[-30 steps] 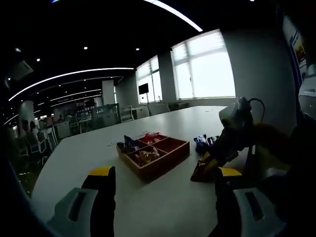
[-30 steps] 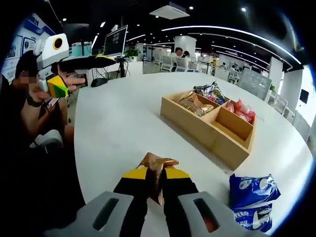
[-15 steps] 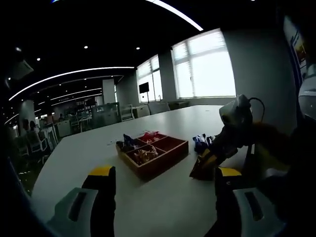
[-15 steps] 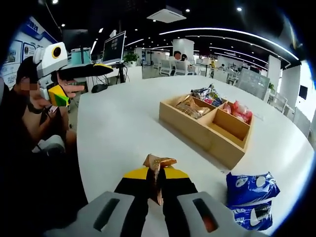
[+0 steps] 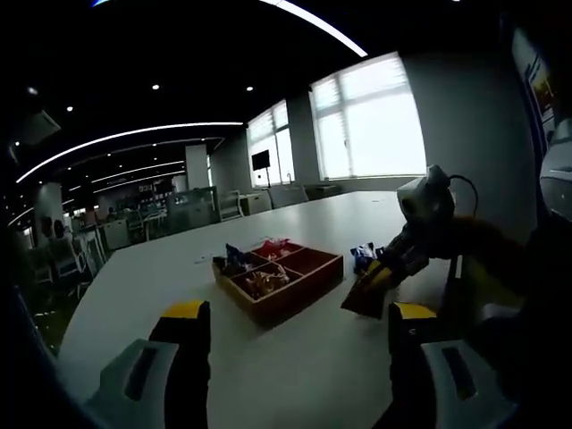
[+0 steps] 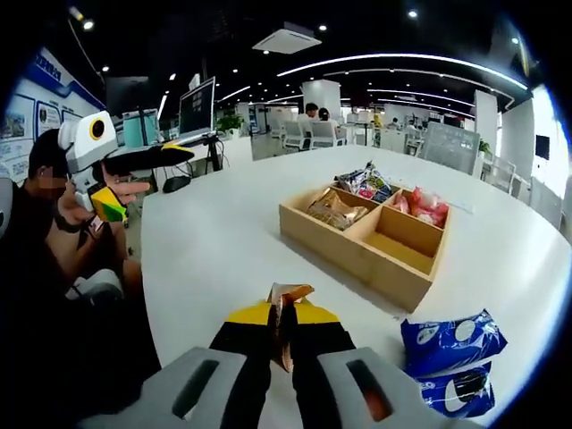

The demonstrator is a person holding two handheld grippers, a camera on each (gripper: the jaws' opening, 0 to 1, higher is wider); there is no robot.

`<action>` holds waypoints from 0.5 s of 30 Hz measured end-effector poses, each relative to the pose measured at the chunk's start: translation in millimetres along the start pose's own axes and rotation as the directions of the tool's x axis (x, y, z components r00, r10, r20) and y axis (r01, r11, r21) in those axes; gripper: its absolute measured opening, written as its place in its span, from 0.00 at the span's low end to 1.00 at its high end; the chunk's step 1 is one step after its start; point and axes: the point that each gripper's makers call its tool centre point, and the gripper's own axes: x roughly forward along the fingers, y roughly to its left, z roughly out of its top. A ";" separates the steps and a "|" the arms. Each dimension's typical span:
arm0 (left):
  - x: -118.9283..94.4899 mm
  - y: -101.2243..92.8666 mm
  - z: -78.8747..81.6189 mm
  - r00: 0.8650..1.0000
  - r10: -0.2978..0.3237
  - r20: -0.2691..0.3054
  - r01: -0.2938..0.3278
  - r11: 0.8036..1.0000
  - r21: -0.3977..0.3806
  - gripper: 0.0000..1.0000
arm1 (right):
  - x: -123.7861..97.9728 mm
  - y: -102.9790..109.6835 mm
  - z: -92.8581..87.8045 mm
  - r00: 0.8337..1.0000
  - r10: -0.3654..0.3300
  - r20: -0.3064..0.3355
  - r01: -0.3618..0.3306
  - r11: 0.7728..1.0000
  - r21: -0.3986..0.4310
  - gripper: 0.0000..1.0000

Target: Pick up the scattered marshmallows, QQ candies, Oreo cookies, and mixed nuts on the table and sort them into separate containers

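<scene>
Brown-gold crinkled snack packet [image 6: 284,308] pinched upright between pressed-together jaws of right hand-held gripper [image 6: 282,332], raised above white worktop [image 6: 214,241]. In left gripper view, same packet [image 5: 366,290] hangs dark from that hand-held gripper [image 5: 386,273]. Ahead of right hand-held gripper, wooden four-compartment tray [image 6: 353,255]: gold packets, blue-mixed packets, red packets in three sections, nearest-right section bare. Two blue Oreo packs [image 6: 451,353] lie on worktop right of jaws. Left hand-held gripper [image 5: 290,357] spread wide, holding nothing, tray [image 5: 281,279] beyond it.
</scene>
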 end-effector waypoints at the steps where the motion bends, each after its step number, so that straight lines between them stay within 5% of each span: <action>1: -0.5 1.2 -0.5 1.000 0.000 0.004 0.000 1.000 -0.004 0.85 | 1.9 -0.7 0.0 1.000 -0.002 -0.003 0.002 1.000 0.003 0.03; 15: 2.9 2.6 -3.2 1.000 0.005 -0.006 -0.005 1.000 -0.005 0.85 | -14.5 -9.2 18.6 0.997 -0.016 0.079 0.012 0.999 0.052 0.02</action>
